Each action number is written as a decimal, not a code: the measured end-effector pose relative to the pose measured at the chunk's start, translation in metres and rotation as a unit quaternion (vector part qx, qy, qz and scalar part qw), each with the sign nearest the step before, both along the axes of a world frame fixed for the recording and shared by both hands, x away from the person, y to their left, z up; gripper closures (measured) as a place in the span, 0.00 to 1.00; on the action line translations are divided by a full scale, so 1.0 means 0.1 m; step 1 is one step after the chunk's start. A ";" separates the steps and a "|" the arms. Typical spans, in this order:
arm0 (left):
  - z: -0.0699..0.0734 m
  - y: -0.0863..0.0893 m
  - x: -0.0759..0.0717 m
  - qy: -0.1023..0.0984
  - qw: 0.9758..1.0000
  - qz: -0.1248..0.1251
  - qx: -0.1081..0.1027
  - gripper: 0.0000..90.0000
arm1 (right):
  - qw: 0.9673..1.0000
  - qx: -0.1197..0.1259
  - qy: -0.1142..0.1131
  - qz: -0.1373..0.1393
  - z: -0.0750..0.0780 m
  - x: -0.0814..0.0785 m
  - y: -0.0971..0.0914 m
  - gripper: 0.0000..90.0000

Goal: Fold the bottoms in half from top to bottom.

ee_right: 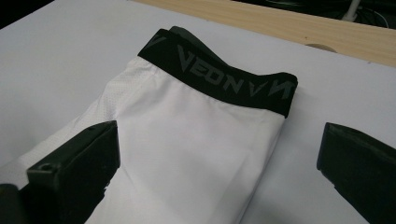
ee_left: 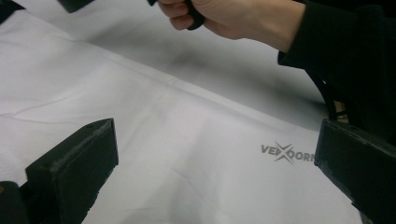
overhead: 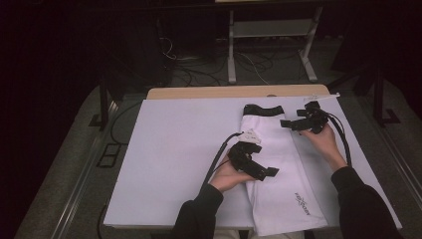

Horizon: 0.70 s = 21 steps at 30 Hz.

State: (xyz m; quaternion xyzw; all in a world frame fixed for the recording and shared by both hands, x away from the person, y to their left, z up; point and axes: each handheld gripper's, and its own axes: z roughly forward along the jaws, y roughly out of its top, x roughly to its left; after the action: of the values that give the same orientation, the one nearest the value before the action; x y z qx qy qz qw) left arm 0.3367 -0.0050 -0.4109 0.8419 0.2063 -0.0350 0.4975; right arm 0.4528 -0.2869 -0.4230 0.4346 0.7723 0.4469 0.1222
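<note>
The white garment (overhead: 278, 169) is lying folded lengthwise into a long narrow strip on the white table cover (overhead: 169, 159), its black waistband (ee_right: 219, 74) at the far end, so the lengthwise fold is looking done while the crosswise folds are probably still left. The left gripper (overhead: 254, 167) is hovering over the middle of the cloth with its jaws spread wide, the grey printed logo (ee_left: 287, 153) lying just inside its right-hand jaw. The right gripper (overhead: 298, 123) is pointing at the waistband, jaws also spread, with the band's corner lying ahead between them; neither is pinching anything. No container is standing near either pair of jaws.
</note>
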 end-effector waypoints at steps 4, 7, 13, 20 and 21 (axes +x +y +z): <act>0.00 0.06 0.08 -0.003 1.000 0.009 0.002 0.00 | 1.000 0.001 0.000 0.000 0.00 -0.01 0.00 0.00; 0.01 0.10 0.15 -0.003 1.000 0.017 0.002 0.00 | 1.000 0.002 0.000 -0.001 0.00 -0.02 0.00 0.00; 0.00 0.19 0.28 0.000 0.999 0.032 -0.001 0.00 | 1.000 0.001 0.001 0.000 0.00 -0.02 -0.01 0.00; -0.02 0.27 0.42 0.003 0.999 0.048 0.002 0.00 | 1.000 0.000 0.001 0.000 0.01 -0.02 -0.02 0.00; -0.02 0.29 0.44 0.005 0.999 0.051 0.000 0.00 | 1.000 0.000 0.002 0.001 0.01 -0.02 -0.02 0.00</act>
State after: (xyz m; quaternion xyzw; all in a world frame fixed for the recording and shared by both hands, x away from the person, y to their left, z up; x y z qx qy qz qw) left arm 0.3810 0.0239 -0.4131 0.8304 0.2510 -0.0135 0.4973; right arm 0.4507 -0.2892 -0.4225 0.4349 0.7726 0.4466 0.1205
